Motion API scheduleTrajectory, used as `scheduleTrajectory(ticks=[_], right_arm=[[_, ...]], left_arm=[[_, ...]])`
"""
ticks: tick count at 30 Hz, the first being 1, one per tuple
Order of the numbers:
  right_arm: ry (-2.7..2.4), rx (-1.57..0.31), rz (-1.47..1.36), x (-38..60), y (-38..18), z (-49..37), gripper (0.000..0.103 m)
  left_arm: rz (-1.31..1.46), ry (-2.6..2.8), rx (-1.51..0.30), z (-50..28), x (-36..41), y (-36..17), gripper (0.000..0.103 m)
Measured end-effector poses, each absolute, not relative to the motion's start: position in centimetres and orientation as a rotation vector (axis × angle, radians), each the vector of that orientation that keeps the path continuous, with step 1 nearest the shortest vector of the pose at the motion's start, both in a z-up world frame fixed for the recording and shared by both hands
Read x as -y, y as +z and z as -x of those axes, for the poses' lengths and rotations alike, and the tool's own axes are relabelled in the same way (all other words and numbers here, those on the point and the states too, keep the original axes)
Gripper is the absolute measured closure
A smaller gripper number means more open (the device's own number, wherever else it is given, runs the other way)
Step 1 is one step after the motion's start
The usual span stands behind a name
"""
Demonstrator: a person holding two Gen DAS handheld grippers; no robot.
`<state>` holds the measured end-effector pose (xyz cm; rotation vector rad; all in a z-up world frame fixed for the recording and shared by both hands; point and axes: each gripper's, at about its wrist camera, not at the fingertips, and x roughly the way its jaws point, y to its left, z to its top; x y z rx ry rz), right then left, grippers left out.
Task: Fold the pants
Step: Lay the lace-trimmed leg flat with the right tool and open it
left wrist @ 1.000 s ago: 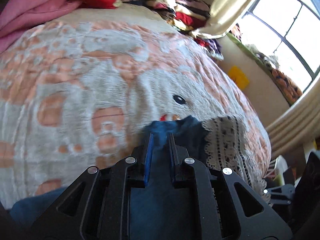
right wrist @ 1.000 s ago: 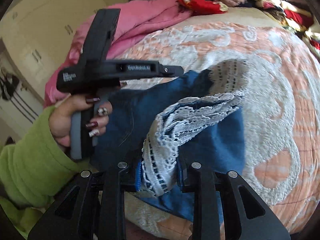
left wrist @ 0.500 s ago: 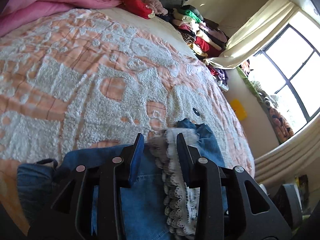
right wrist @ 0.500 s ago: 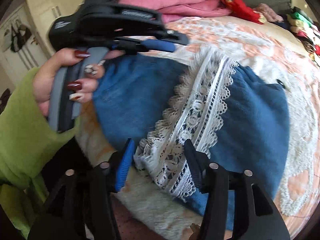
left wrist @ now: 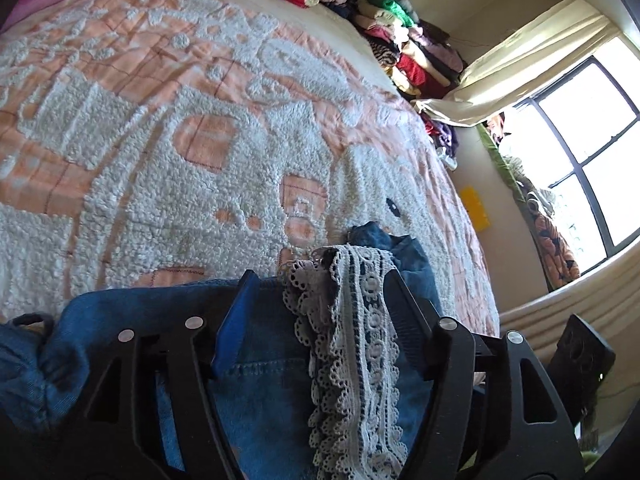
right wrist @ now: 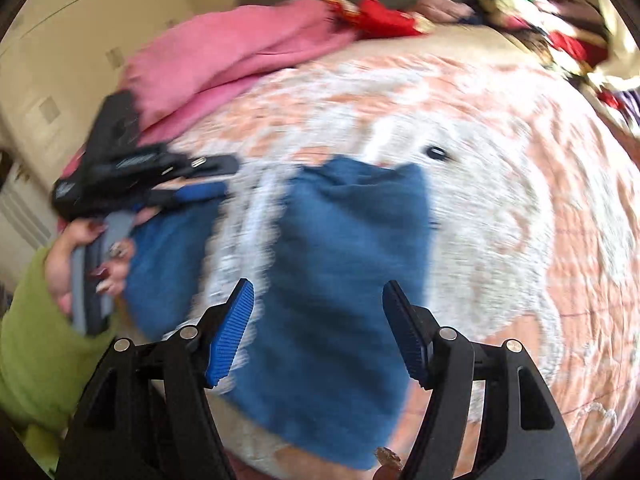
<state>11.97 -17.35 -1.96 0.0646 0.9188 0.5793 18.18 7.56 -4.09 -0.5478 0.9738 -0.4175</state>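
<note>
My left tool point(left wrist: 316, 292) stands wide open with nothing gripped, its blue-padded fingers either side of the blue denim pants point(left wrist: 260, 380) and their white lace trim point(left wrist: 352, 340). The pants lie folded on the bed, on the peach and white tufted bedspread point(left wrist: 160, 128), near its edge. My right tool point(right wrist: 318, 300) is also spread wide and holds nothing, hanging above the blue denim pants point(right wrist: 340, 280); that view is blurred. There I see the left tool point(right wrist: 152, 176) at the left, held by a hand point(right wrist: 76, 256) in a green sleeve point(right wrist: 32, 344).
</note>
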Motion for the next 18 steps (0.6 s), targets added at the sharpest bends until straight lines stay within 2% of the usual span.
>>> scheduleTrajectory(ticks=[1,2,3,4,11,16,18], right_arm=[[0.567,-0.927,-0.074,17.6,-2.3,-12.5,0.037],[0.549,-0.938,-0.079,17.8,-2.7,-13.3,0.037],[0.539,-0.945,-0.081,18.3,-2.8,-13.9,0.037],[0.525,-0.953,-0.083,18.4,-3.1,-14.5,0.037],[0.485,-0.901,-0.089,18.0,-3.0,-17.9,0.037],[0.444,-0.884,0.013,16.6,-3.9,-20.5,0.037],[0.405,-0.919,0.059,16.4,-4.8,-21.4,0.037]], left_arm=[[0.534,-0.413,-0.987,-18.5,-7.2,-4.4,0.048],[0.514,-0.400,-1.004,-18.7,-6.7,-4.6,0.073],[0.488,-0.399,-1.025,-19.0,-5.9,-4.7,0.091],[0.470,-0.399,-1.024,-19.1,-5.4,-4.4,0.094],[0.339,-0.454,-0.875,-18.3,-2.9,1.1,0.094],[0.283,-0.354,-0.963,-19.0,-4.1,-2.0,0.093],[0.283,-0.341,-0.984,-19.4,-4.5,-3.3,0.088]])
